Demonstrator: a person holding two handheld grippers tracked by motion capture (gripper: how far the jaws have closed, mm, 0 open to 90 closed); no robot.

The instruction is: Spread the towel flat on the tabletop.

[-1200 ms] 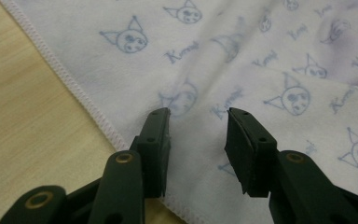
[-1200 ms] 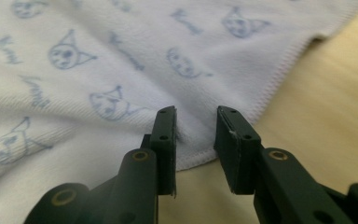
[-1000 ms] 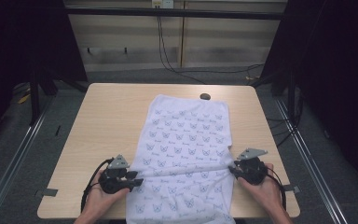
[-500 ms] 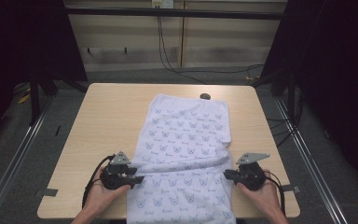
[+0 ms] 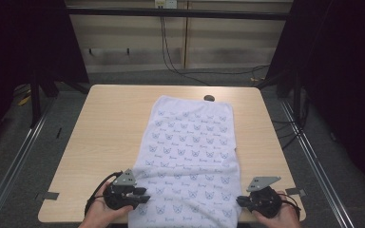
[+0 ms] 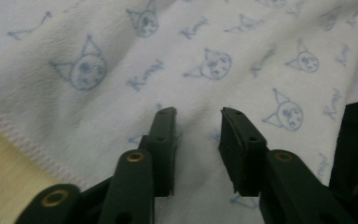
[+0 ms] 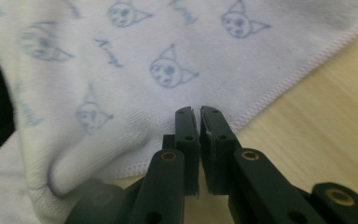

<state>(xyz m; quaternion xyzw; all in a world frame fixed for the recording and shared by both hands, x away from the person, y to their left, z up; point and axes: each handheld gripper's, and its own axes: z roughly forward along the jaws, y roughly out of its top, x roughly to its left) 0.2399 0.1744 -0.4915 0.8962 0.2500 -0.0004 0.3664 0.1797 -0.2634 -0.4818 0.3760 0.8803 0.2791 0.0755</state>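
Note:
A white towel (image 5: 190, 147) printed with blue cat faces lies lengthwise down the middle of the wooden table (image 5: 104, 128), its near end over the front edge. My left gripper (image 5: 142, 194) rests on the towel's near left corner. Seen close in the left gripper view, the left gripper (image 6: 198, 114) has a clear gap over the towel (image 6: 214, 60); its jaws have just been closing and grip nothing. My right gripper (image 5: 241, 200) sits at the towel's near right edge. There the right gripper (image 7: 196, 111) has just closed to a thin slit at the hem of the towel (image 7: 144, 56), with no cloth seen between the jaws.
A small dark round object (image 5: 209, 98) sits at the table's far edge beside the towel's end. Bare wood (image 7: 317, 116) flanks the towel on both sides. Black frame posts and floor cables surround the table, and a strip of tape (image 5: 50, 195) marks the near left corner.
Both grippers have drawn back toward the near edge. The raised fold of cloth stretched between them is gone and the towel lies flat. The right jaws have closed.

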